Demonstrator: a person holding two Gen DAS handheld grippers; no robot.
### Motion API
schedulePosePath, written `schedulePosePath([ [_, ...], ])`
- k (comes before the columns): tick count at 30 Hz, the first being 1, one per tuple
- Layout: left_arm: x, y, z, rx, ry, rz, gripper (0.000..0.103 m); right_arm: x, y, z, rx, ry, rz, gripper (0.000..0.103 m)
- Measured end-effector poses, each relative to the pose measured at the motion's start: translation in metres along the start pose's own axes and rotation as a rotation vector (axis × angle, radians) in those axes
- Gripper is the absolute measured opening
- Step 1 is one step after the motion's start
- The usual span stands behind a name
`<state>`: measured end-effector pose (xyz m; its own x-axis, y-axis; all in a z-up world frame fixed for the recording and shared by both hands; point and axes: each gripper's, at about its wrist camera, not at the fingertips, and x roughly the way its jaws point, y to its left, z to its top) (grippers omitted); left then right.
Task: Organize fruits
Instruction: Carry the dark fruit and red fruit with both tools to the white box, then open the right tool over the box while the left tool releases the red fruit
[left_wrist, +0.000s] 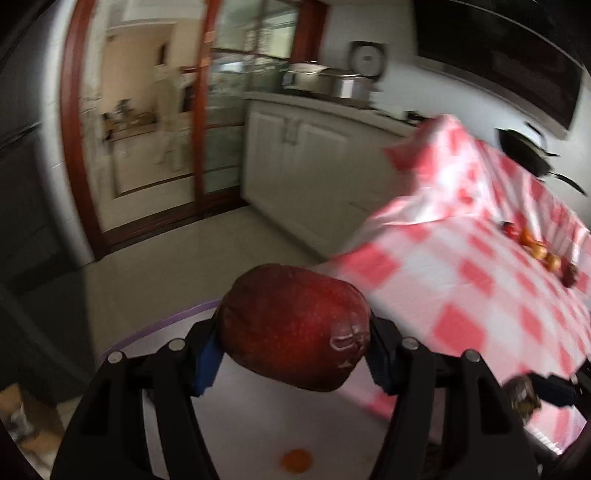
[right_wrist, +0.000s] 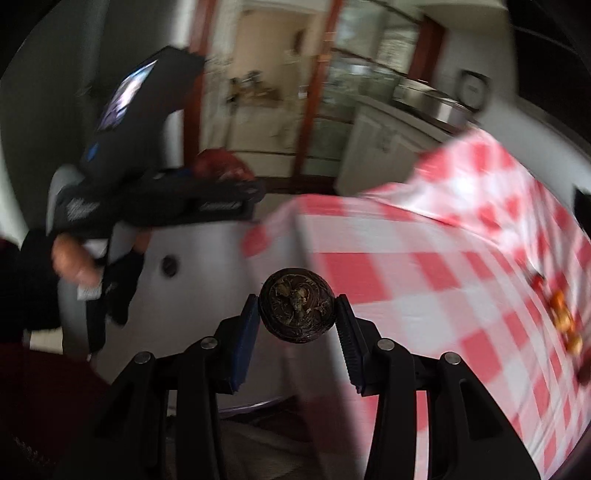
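Note:
My left gripper (left_wrist: 293, 350) is shut on a large dark red apple (left_wrist: 291, 325) and holds it in the air above a white round surface (left_wrist: 258, 424), left of the table. It also shows in the right wrist view (right_wrist: 221, 177), far left, with the red apple (right_wrist: 218, 166) in it. My right gripper (right_wrist: 295, 325) is shut on a small round dark brown fruit (right_wrist: 296, 310) with a dried calyx, above the table's left edge. A row of small red and orange fruits (left_wrist: 539, 251) lies on the checked tablecloth; it also shows, blurred, in the right wrist view (right_wrist: 561, 314).
The table has a red and white checked cloth (left_wrist: 461, 295) that hangs over its left corner. An orange spot (left_wrist: 295, 460) lies on the white surface. White cabinets (left_wrist: 306, 155) with pots stand behind. A glass door (left_wrist: 147, 110) is at the back left.

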<state>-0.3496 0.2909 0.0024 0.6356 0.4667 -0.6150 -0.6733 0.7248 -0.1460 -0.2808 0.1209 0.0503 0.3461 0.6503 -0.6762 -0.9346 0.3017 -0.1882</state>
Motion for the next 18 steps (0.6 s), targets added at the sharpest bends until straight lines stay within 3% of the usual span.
schedulePosePath([
  [5, 0.015, 0.044, -0.027, -0.068, 0.076, 0.131, 0.065, 0.034, 0.045, -0.01, -0.14, 0.094, 0.058, 0.042],
  [8, 0.03, 0.059, -0.045, -0.101, 0.139, 0.17, 0.065, 0.061, 0.06, -0.017, -0.186, 0.171, 0.068, 0.042],
  [16, 0.078, 0.072, -0.089, -0.116, 0.354, 0.259, 0.065, 0.135, 0.072, -0.043, -0.211, 0.39, 0.108, 0.042],
  [18, 0.083, 0.072, -0.092, -0.095, 0.374, 0.284, 0.065, 0.152, 0.073, -0.049, -0.22, 0.444, 0.122, 0.042],
])
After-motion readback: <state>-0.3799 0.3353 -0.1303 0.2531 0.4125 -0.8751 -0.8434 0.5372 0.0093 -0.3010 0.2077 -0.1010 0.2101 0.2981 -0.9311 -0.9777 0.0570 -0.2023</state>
